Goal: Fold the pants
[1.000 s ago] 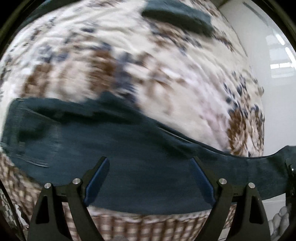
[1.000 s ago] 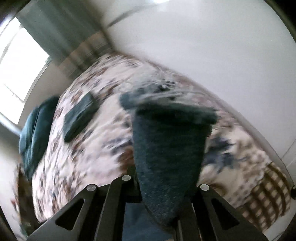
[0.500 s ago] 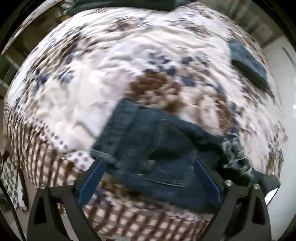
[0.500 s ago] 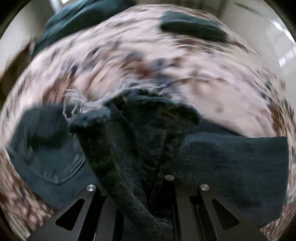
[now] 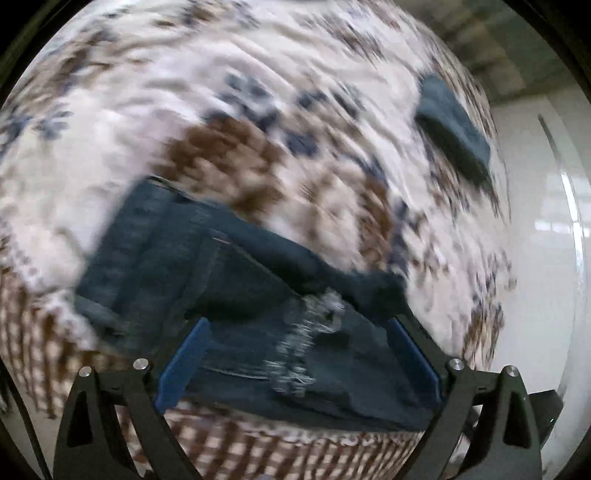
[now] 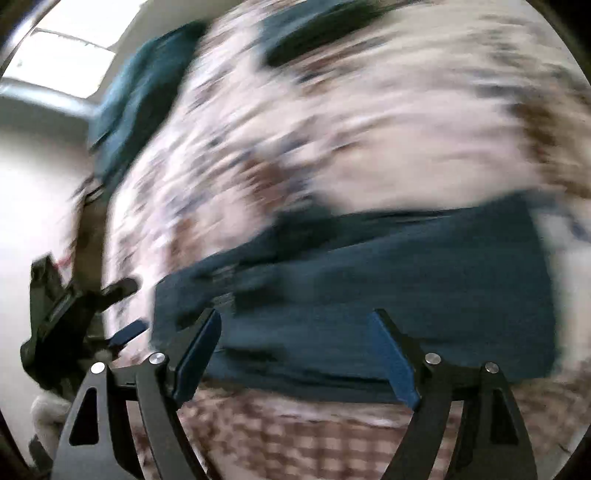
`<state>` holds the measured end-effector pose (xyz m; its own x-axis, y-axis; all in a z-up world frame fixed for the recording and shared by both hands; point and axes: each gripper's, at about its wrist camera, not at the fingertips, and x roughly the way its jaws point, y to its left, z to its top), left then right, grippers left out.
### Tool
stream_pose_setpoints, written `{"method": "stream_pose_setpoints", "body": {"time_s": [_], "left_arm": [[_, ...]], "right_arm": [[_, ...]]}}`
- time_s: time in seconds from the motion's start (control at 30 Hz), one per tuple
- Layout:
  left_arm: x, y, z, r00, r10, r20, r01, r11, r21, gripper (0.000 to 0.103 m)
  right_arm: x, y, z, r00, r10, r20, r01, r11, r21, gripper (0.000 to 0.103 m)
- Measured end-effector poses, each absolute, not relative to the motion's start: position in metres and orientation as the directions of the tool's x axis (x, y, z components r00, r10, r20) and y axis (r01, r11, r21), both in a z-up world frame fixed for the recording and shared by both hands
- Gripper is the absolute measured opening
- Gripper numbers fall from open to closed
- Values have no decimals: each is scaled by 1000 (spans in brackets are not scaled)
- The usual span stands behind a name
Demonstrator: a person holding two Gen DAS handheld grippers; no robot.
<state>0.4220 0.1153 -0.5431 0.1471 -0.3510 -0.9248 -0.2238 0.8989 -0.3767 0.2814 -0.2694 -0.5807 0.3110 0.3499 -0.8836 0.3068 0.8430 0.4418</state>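
Observation:
Dark blue jeans (image 5: 236, 295) lie folded in half on a floral bedspread (image 5: 207, 110) near its front edge, the frayed leg hems (image 5: 306, 332) resting on the waist part. My left gripper (image 5: 299, 354) is open and empty just above the jeans. In the right wrist view the folded jeans (image 6: 388, 280) lie across the bed. My right gripper (image 6: 295, 350) is open and empty over them. The left gripper (image 6: 74, 317) shows at the left edge there. Both views are blurred.
A second folded dark garment (image 5: 454, 125) lies farther back on the bed, also seen in the right wrist view (image 6: 317, 29). A teal pile (image 6: 136, 99) lies at the bed's far end. A checked bed skirt (image 5: 258, 446) hangs below. A white wall (image 5: 535, 258) stands on the right.
My right gripper carried the leg ends over onto the waist part and let go; it is now open. The left gripper stayed open and moved closer over the jeans.

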Motion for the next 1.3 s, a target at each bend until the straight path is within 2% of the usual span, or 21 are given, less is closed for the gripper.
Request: {"method": "stream_pose_setpoints", "body": {"time_s": [0.1,0.17,0.2,0.27,0.3,0.33,0.37,0.4,0.43,0.47,0.6,0.67,0.7,0.8,0.87,0.93,0.97,1.03,1.2,1.23,1.3], "left_arm": [[434,67,-584,4,-312,-950,-101,945,-311,98],[435,42,-614,-80,-241,-967,-26,970,-240,94],[435,34,-626,-105,-233,-967,-1,972,-234,79],[430,25,-633,-95,-163,-982,43,985,-168,64],[426,23,-630,-68,-145,-987,68,986,-150,47],[422,24,-626,-50,-129,-990,78,988,-133,38],[418,27,-621,-36,-131,-991,79,988,-134,27],[413,32,-619,-46,-130,-990,73,988,-134,24],[409,38,-621,-58,-125,-991,61,990,-128,24],[405,44,-625,-69,-121,-990,45,991,-124,24],[405,53,-631,-93,-126,-988,2,992,-127,24],[411,55,-624,-107,-139,-985,-25,990,-137,26],[415,58,-617,-110,-136,-985,-38,990,-133,31],[423,62,-582,-66,-153,-986,-52,987,-150,37],[434,58,-558,-6,-178,-984,-55,983,-178,50],[452,47,-550,26,-239,-971,-47,970,-240,57],[464,35,-554,20,-265,-964,-19,964,-265,61],[496,2,-579,-36,-269,-962,104,957,-271,61],[528,-58,-639,-183,-111,-977,407,896,-178,62],[532,-60,-644,-193,-104,-976,427,886,-179,61],[539,-56,-648,-200,-120,-972,413,889,-195,54]], "right_arm": [[268,-329,-593,234,166,-958,435,863,255,84],[262,-361,-614,179,129,-975,491,847,202,84],[263,-374,-626,151,124,-981,503,845,184,84],[266,-386,-652,90,155,-984,487,855,180,83],[266,-390,-662,88,204,-975,487,845,220,79],[266,-391,-669,102,264,-959,487,828,279,65],[266,-391,-670,106,259,-960,482,831,278,60],[268,-390,-670,114,250,-961,469,839,274,55],[269,-390,-669,123,243,-962,454,848,273,47],[269,-392,-666,130,236,-963,455,848,270,44],[275,-399,-677,96,255,-962,477,836,270,45],[282,-400,-677,58,258,-965,481,840,253,50],[292,-401,-678,43,263,-964,481,840,251,52],[295,-402,-642,66,158,-985,471,866,171,53],[302,-393,-612,135,112,-985,445,881,161,59],[323,-372,-602,176,193,-965,387,888,249,59],[335,-360,-605,173,255,-951,353,886,302,59],[367,-334,-621,151,367,-918,287,872,396,59],[429,-279,-676,-26,439,-898,110,894,434,59],[436,-269,-686,-61,420,-906,67,907,416,58],[443,-251,-699,-98,331,-939,-35,941,335,34]]}}
